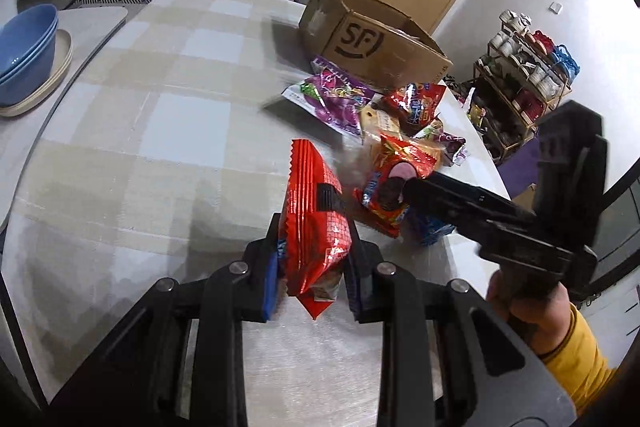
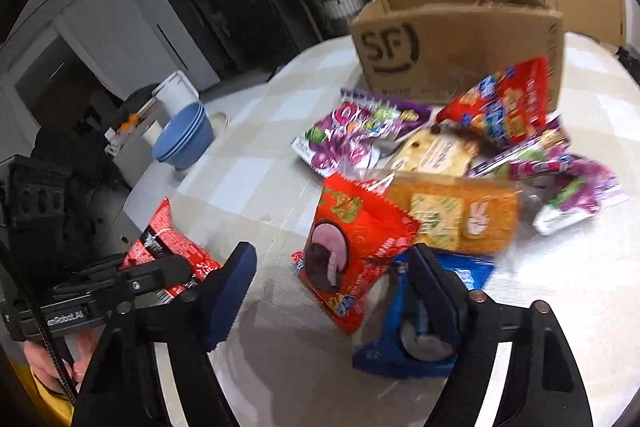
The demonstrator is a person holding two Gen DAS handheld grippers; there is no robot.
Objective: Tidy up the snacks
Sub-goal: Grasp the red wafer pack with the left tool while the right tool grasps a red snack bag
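My left gripper is shut on a red ribbed snack packet, held upright above the checked tablecloth; the right wrist view shows that packet at the left. My right gripper stands open low over the snack pile. A red pie packet lies between its blue pads, untouched. A blue packet lies under the right finger. Behind are an orange bread pack, a purple packet and a red biscuit packet. An open cardboard box marked SF stands beyond the pile.
Stacked blue bowls sit on a plate on a side surface left of the table. A loaded shoe rack stands past the table's right edge. A hand in a yellow sleeve holds the right gripper.
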